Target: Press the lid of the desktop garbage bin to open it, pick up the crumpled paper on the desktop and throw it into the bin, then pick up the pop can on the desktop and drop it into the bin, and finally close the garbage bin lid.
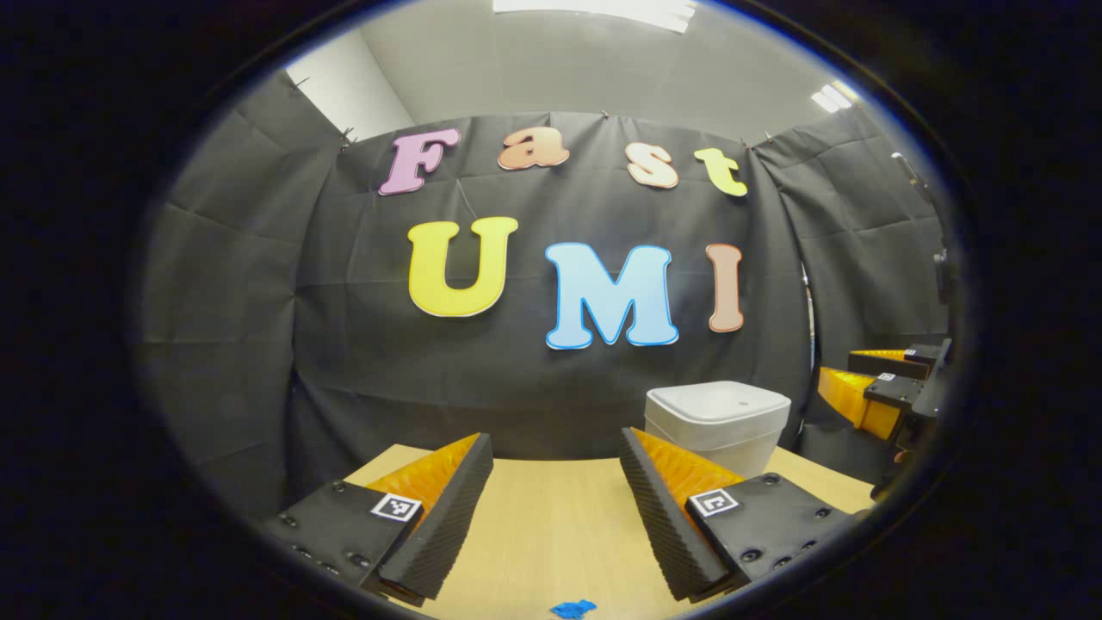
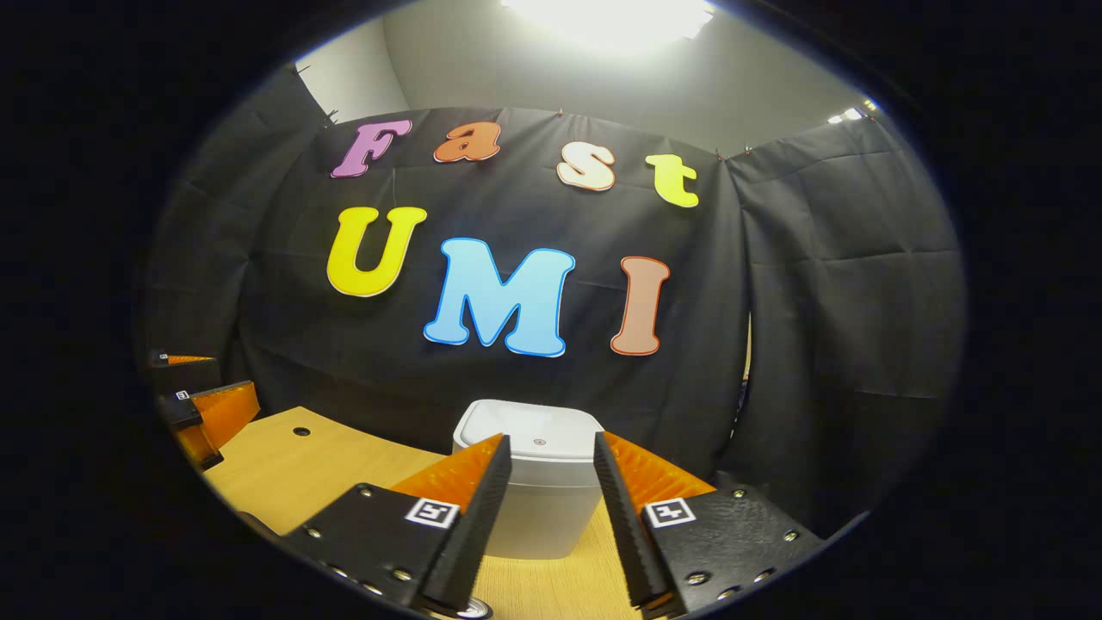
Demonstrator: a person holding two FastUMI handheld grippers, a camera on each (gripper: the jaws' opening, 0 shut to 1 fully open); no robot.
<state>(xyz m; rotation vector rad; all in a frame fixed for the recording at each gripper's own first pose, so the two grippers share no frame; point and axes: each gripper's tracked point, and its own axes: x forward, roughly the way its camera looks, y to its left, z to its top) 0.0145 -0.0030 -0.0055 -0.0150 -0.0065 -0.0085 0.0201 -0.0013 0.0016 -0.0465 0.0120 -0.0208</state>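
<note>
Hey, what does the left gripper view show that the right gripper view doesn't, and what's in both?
Left gripper view: a small blue scrap on the table, nearest the camera. Right gripper view: a round hole in the tabletop. Both: the white garbage bin, lid shut, the table, the left gripper and right gripper, both open.

The light wood-grain desktop [image 1: 551, 525] carries the white garbage bin [image 2: 541, 482] with its lid down, standing straight ahead beyond the right gripper's jaws, a small blue scrap [image 1: 572, 609] lying below and between the left gripper's jaws, and a round hole [image 2: 300, 430] far left of the right jaws.
</note>
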